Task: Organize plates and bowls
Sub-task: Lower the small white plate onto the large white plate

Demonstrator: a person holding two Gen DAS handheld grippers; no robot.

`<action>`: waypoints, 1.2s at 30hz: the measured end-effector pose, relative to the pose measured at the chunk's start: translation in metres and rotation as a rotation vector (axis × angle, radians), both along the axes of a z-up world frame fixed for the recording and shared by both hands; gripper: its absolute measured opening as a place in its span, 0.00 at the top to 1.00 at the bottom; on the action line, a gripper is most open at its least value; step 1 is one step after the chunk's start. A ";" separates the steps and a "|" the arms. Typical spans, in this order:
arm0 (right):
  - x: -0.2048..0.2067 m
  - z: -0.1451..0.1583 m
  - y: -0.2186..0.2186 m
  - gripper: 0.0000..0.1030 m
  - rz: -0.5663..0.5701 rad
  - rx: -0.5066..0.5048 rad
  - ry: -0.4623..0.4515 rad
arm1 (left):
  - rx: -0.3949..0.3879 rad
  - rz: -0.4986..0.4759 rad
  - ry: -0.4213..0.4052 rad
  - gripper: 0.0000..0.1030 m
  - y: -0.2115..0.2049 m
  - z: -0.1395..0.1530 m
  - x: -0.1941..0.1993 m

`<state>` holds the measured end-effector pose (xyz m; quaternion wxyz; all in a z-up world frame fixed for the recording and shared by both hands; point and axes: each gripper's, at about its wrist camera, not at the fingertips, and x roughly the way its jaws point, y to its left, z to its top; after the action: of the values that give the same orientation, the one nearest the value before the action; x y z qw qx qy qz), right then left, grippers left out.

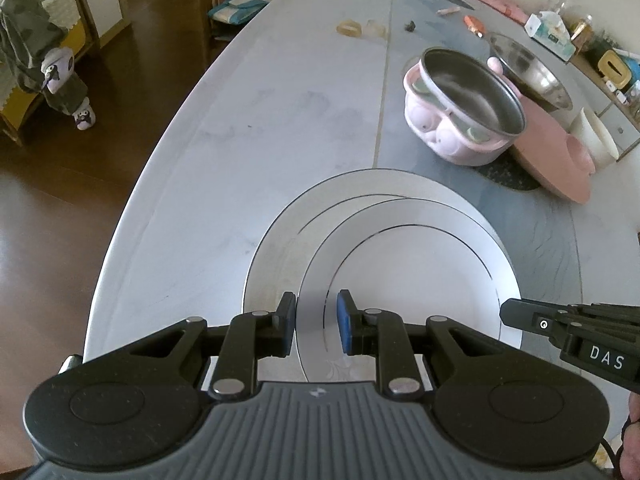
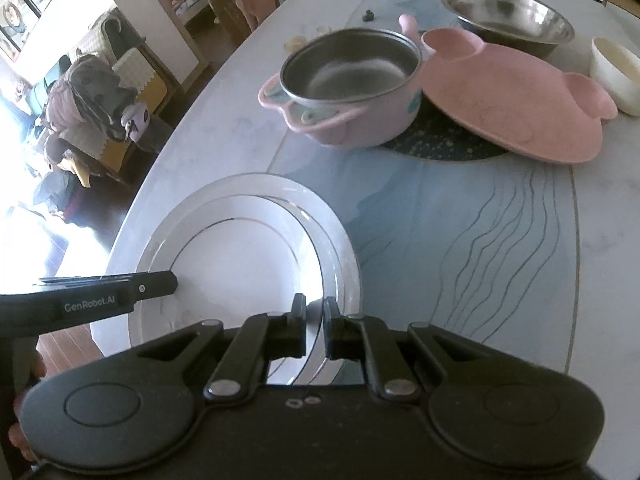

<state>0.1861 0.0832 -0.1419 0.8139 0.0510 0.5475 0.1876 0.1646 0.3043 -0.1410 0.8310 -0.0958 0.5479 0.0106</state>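
Left hand-held gripper (image 1: 316, 320) and right hand-held gripper (image 2: 315, 326) each clamp opposite rim edges of white plate (image 1: 420, 264), carried two-handed to keep it level above larger white plate (image 1: 272, 256) on surface (image 1: 240, 120), likely for stacking. Glazed porcelain, thin dark ring lines. Beyond: pink steel-lined pot (image 1: 460, 112), matte pink tray (image 2: 512, 100), steel bowl (image 2: 508, 16).

Both wrist views look steeply down, close over one white plate (image 1: 420, 264).
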 end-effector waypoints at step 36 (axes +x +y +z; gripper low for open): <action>0.004 -0.011 0.010 0.87 -0.036 -0.033 0.024 | 0.033 -0.080 0.022 0.80 -0.002 -0.009 0.010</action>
<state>0.1904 0.0928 -0.1527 0.8112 0.0496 0.5593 0.1635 0.1747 0.3025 -0.1497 0.8262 -0.0603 0.5600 -0.0125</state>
